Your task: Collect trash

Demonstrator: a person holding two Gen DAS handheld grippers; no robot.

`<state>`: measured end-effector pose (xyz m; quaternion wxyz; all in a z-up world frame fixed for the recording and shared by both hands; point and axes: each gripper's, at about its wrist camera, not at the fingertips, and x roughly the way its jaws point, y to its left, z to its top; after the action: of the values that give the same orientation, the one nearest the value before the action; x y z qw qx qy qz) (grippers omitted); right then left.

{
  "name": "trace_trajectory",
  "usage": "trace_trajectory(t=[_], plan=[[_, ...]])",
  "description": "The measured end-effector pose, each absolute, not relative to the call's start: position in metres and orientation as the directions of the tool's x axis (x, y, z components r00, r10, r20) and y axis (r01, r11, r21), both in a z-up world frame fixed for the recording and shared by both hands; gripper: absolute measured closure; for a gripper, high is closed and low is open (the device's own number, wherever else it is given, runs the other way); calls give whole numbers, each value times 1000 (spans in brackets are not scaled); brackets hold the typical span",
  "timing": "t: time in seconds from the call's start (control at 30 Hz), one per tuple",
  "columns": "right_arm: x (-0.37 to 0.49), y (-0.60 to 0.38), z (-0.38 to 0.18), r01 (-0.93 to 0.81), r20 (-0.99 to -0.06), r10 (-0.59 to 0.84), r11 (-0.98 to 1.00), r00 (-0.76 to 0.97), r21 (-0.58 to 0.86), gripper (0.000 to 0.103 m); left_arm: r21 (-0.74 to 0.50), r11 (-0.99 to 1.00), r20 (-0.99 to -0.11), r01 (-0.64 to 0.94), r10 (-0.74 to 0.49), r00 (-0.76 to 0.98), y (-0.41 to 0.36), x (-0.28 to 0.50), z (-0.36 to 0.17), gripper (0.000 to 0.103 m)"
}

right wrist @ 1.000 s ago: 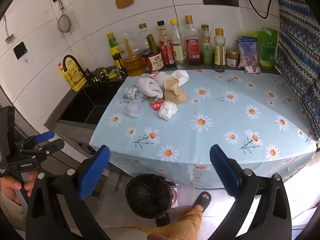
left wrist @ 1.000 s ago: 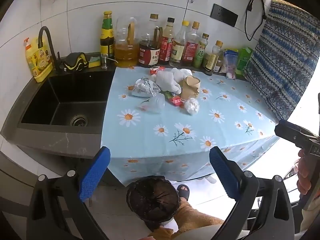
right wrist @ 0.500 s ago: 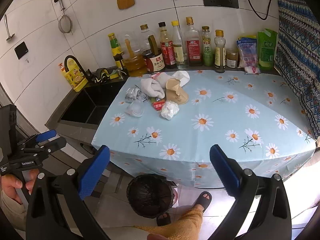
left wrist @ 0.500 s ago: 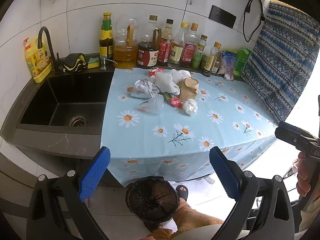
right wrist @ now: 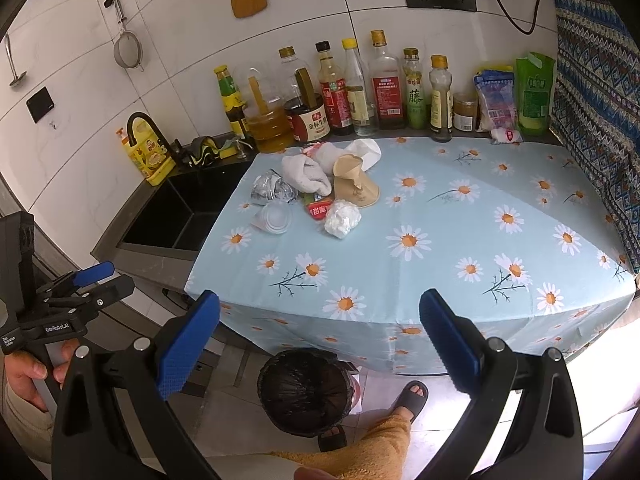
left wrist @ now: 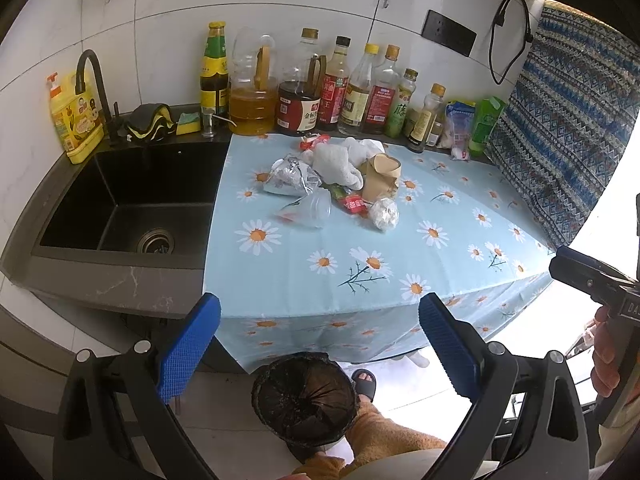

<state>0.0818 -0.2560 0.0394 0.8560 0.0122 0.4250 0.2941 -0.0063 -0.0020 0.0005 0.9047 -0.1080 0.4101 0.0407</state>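
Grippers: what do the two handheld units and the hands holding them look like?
Both match. The left gripper and right gripper have black plastic frames with silver pivot bolts, and jaws faced with blue, fine-textured pads. Seen from the right wrist view, the left unit carries small white "GenRobot.AI" lettering. A bare left hand and right hand hold the handles. No cables are visible.

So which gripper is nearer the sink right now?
Left. The left gripper hangs off the counter's front edge near the sink, which lies ahead to its left. The right gripper is further along, facing the daisy tablecloth, with the sink farther off.
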Motion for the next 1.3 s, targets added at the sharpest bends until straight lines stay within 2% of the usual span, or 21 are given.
trace_trajectory(t=[1.3], plan=[[73, -243, 37, -475, -722, 506, 836, 472, 275, 4, -178, 972, -743, -154, -31, 668, 15, -11, 1, 7]])
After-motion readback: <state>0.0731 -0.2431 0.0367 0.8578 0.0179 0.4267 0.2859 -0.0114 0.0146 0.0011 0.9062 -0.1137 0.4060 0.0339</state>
